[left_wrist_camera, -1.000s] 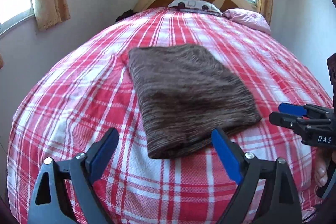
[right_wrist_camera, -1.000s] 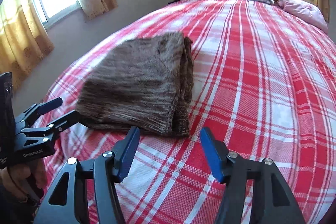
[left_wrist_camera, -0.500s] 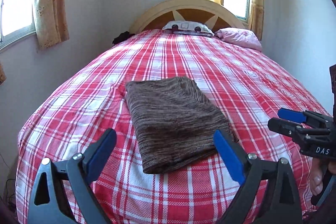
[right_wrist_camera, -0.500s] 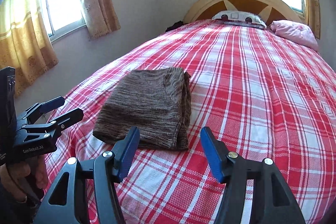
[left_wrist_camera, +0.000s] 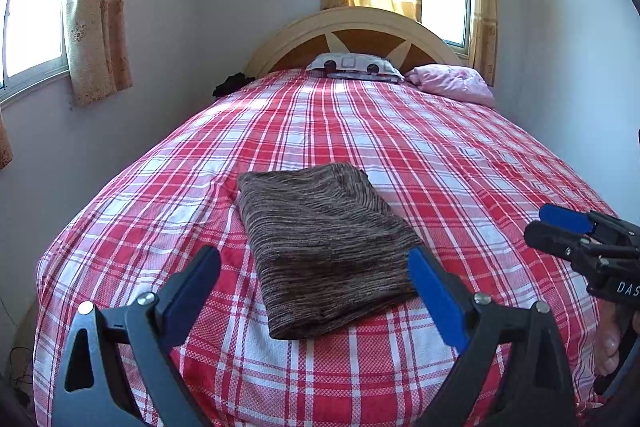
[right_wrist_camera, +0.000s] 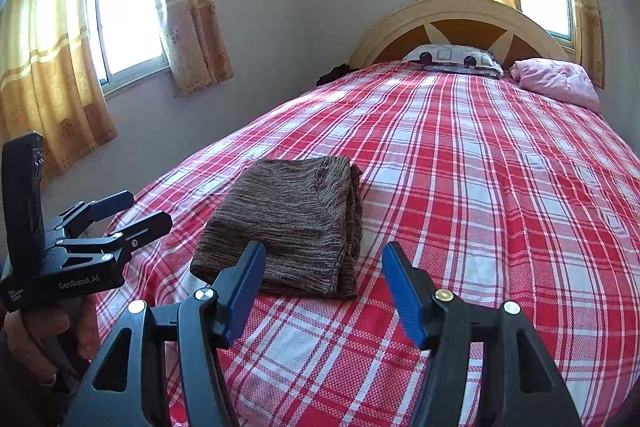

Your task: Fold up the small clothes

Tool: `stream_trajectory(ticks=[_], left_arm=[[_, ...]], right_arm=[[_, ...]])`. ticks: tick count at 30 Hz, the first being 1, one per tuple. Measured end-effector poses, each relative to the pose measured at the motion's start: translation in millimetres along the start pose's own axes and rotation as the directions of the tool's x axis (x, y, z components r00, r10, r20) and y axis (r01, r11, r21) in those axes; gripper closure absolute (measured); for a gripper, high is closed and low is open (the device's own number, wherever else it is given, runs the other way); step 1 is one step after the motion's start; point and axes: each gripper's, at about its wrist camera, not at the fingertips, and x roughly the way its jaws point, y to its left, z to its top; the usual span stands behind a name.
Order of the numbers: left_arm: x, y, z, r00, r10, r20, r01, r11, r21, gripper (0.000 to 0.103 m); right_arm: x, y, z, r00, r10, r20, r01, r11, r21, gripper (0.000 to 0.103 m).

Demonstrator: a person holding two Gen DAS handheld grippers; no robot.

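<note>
My left tool hangs wide open and holds nothing. My right tool is also spread and empty. Both are above the near end of the bed. The folded brown knit garment lies flat on the red plaid bedspread, clear of both tools, well short of the pillows.

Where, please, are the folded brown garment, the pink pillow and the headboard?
folded brown garment (left_wrist_camera: 324,243), left wrist view, middle of its top face.
pink pillow (right_wrist_camera: 558,81), right wrist view, its centre.
headboard (left_wrist_camera: 352,17), left wrist view, top of its arch.
</note>
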Motion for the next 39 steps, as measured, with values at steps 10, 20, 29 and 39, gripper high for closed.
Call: stream_trajectory(ticks=[10,20,29,39], left_arm=[[-8.6,-1.4,3.3,1.000,-0.006,0.018,0.006,1.000,0.000,0.006],[-10.0,-0.1,4.7,1.000,-0.002,0.023,0.002,1.000,-0.002,0.006],[-7.1,0.1,5.2,1.000,-0.003,0.013,0.003,1.000,0.002,0.006],[-17.0,-2.5,11.2,0.998,0.019,0.059,-0.021,0.999,0.026,0.000]], right_arm=[[-14.5,1.5,2.9,0.999,0.005,0.034,-0.005,1.000,0.000,0.041],[-15.8,3.6,2.7,0.999,0.007,0.039,-0.007,1.000,-0.005,0.041],[-18.5,2.6,2.7,0.999,0.008,0.052,-0.008,1.000,0.001,0.041],[-28.6,1.1,2.9,0.995,-0.004,0.096,0.003,1.000,0.006,0.041]])
